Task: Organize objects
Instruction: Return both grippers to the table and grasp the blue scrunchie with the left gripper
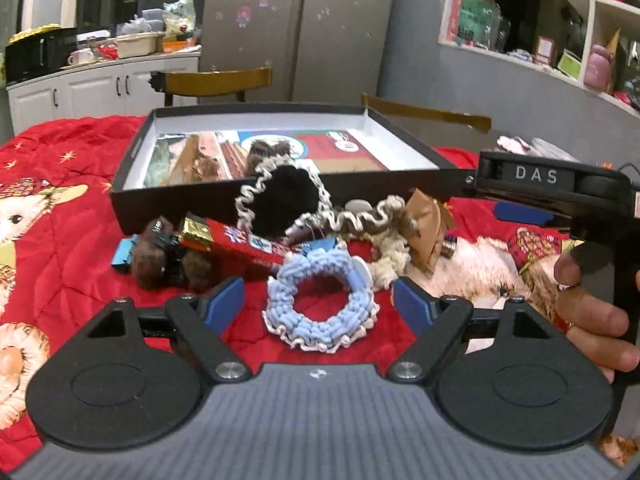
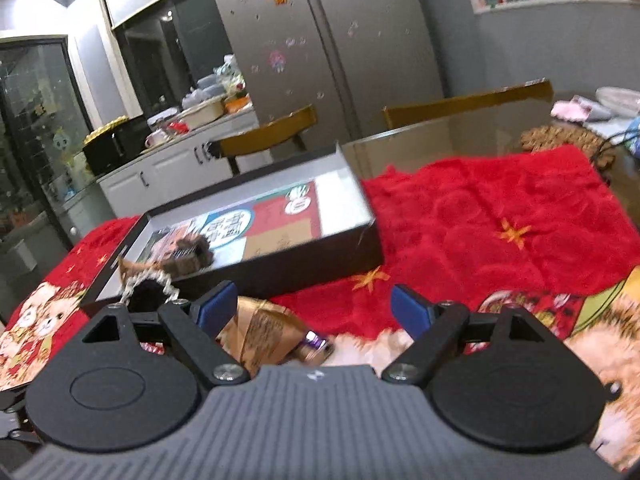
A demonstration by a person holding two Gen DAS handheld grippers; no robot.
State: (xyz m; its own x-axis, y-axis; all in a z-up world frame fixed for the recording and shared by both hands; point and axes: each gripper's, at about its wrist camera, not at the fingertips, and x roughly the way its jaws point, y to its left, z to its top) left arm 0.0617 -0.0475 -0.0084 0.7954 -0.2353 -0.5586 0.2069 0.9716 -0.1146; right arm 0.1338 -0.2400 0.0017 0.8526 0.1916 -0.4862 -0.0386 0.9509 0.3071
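My left gripper (image 1: pixel 318 300) is open, its blue pads on either side of a light blue scrunchie (image 1: pixel 320 304) lying on the red cloth. Behind it lie a black scrunchie with a white edge (image 1: pixel 280 196), a beige scrunchie (image 1: pixel 384 232), a red candy bar (image 1: pixel 244 244), a brown furry hair claw (image 1: pixel 168 260) and a gold wrapper (image 1: pixel 428 224). A black shallow box (image 1: pixel 280 160) with a white inside holds several items. My right gripper (image 2: pixel 312 304) is open and empty above the gold wrapper (image 2: pixel 264 332); the box (image 2: pixel 256 232) lies ahead to its left.
A red Christmas cloth (image 2: pixel 480 208) covers the glass table. Wooden chairs (image 1: pixel 216 80) stand behind the table. A small battery (image 2: pixel 316 344) lies by the gold wrapper. The right gripper's body and the hand (image 1: pixel 592 280) holding it are at the right of the left wrist view.
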